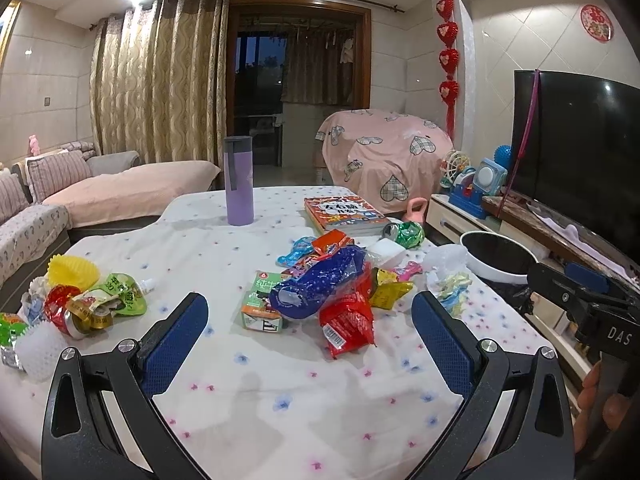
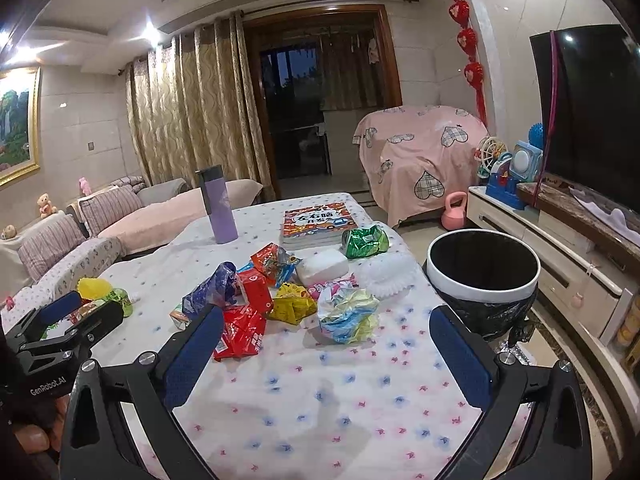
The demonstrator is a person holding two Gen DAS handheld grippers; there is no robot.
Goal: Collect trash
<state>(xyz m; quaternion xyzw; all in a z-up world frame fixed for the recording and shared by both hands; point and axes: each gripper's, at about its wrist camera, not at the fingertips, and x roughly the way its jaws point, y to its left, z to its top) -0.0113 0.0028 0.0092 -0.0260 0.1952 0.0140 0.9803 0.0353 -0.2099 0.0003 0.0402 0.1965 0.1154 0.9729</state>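
Observation:
A heap of wrappers lies mid-table: a red packet (image 1: 347, 326) (image 2: 240, 332), a blue foil bag (image 1: 316, 284) (image 2: 210, 292), a yellow wrapper (image 2: 292, 304), a crumpled pastel wrapper (image 2: 348, 316) and a green foil bag (image 2: 364, 242). More trash sits at the table's left edge, with a yellow cup liner (image 1: 72, 270). A white bin with a black liner (image 2: 482, 276) (image 1: 500, 258) stands off the table's right side. My left gripper (image 1: 310, 320) is open and empty, short of the heap. My right gripper (image 2: 326, 334) is open and empty, near the pastel wrapper.
A purple flask (image 1: 239, 180) and a stack of books (image 1: 344, 214) stand at the back of the flowered tablecloth (image 2: 320, 400). A sofa is on the left. A TV cabinet with toys and a TV (image 2: 592, 112) is on the right.

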